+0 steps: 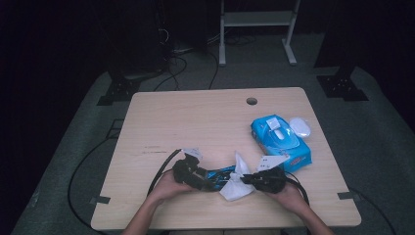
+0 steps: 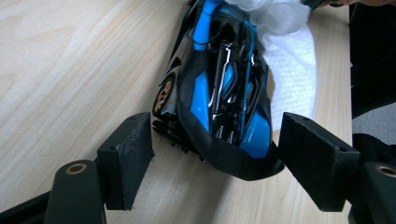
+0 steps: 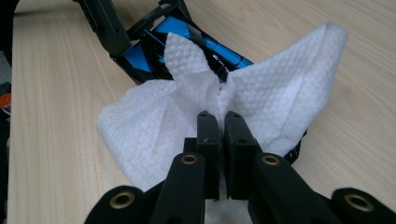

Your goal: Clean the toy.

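A blue and black toy car (image 1: 220,172) lies on the wooden table (image 1: 195,122) near its front edge. My left gripper (image 1: 204,183) points at it from the left. In the left gripper view the car's end (image 2: 224,93) sits between the two pads, and there is a gap at the left pad (image 2: 133,154), so the gripper (image 2: 217,137) is open. My right gripper (image 1: 246,179) comes from the right, shut on a white wipe (image 1: 237,185). In the right gripper view the bunched wipe (image 3: 280,84) is pinched at the fingertips (image 3: 219,122) and drapes over the car (image 3: 140,56).
A blue pack of wet wipes (image 1: 281,142) lies at the right of the table, with a white oval object (image 1: 300,127) beside it. A round cable hole (image 1: 251,101) is near the far edge. Black cables trail off the front.
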### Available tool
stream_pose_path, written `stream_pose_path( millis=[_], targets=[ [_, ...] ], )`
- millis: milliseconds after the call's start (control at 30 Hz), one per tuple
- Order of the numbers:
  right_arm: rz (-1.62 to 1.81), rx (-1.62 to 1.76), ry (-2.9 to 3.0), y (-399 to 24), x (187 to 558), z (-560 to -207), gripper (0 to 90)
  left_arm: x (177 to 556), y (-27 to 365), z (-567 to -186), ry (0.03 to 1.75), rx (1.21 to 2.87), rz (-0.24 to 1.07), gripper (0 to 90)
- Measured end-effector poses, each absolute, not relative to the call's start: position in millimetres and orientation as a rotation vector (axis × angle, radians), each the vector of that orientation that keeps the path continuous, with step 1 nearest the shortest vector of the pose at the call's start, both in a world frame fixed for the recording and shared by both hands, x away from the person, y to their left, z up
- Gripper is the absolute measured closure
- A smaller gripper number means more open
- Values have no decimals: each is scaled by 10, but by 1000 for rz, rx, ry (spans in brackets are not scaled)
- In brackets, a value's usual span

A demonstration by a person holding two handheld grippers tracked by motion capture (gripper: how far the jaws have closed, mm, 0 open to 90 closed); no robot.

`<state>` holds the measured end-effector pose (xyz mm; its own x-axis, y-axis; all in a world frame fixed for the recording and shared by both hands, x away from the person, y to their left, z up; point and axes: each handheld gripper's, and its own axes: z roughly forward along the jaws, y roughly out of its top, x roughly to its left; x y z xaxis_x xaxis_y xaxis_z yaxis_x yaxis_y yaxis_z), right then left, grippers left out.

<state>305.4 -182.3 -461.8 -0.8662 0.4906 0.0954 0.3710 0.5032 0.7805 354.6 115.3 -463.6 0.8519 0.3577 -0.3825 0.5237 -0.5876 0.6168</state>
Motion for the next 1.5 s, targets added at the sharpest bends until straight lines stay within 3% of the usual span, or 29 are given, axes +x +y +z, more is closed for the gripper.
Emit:
stream_pose_path(
  millis=[333, 533, 600, 933, 1167, 1333, 1500],
  targets=[
    [1298, 740, 2587, -1831, 2986, -4624, 858, 3535, 1104, -4666, 638, 2251, -281, 293],
    [1306, 738, 2593, -1859, 2942, -4626, 858, 3427, 1085, -4587, 539, 2275, -148, 322],
    [1310, 740, 2615, -1880, 2940, -4620, 858, 3410, 1118, -4563, 515, 2261, -106, 451],
    [1332, 834, 2504, -2116, 3033, -4487, 840, 3316, 1080, -4535, 418, 2280, 1, 454],
    [1331, 826, 2595, -2071, 3147, -4537, 580, 3243, 1071, -4521, 339, 2290, 76, 456],
    [1306, 815, 2614, -2042, 3220, -4514, 480, 3210, 1070, -4523, 302, 2288, 106, 459],
    [1338, 848, 2683, -2041, 3328, -4539, 446, 3198, 1069, -4521, 291, 2289, 119, 457]
  ],
)
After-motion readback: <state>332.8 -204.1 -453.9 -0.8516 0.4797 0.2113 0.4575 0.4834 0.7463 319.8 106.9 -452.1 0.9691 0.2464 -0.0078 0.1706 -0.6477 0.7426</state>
